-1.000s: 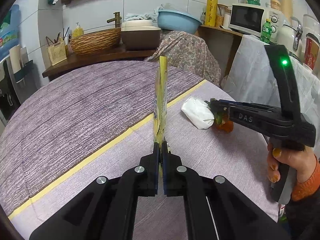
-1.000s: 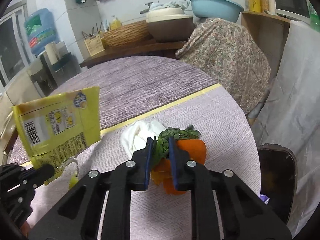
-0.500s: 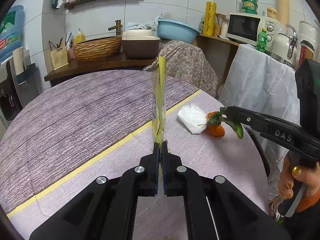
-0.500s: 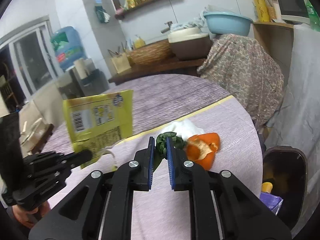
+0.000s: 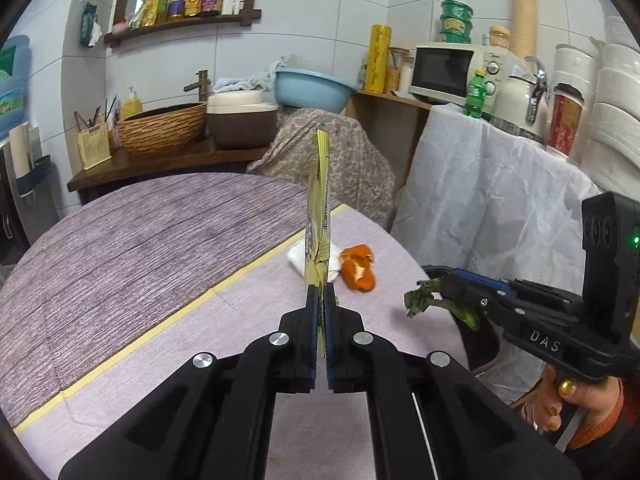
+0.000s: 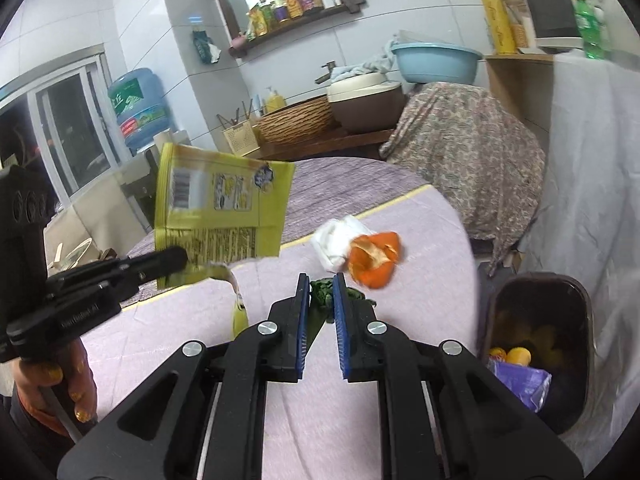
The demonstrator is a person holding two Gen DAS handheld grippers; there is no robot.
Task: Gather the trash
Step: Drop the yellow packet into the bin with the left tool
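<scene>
Right now I am pinching a yellow snack packet in my left gripper, the fingers closed tight on its lower edge so it is standing upright, edge-on to my own camera. From the right wrist view the packet is showing its printed back with a barcode, and it is hanging above the table's left side, clear of the cloth.

In my right gripper I am holding a wilted green leaf scrap; the blue pads are standing narrow, pressing on the stem, with dark leaf poking out past the tips. In the left wrist view that same scrap is dangling off the gripper's nose just past the table's right edge.

An orange peel is lying on the lilac tablecloth near the table's far right edge, touching a crumpled white tissue on its left. Both are sitting just on the near side of the yellow tape line that is crossing the cloth.

A dark trash bin is standing on the floor just beside the table's right edge, with yellow and purple rubbish inside it. My right gripper is hovering over the cloth, left of the bin's mouth.
</scene>
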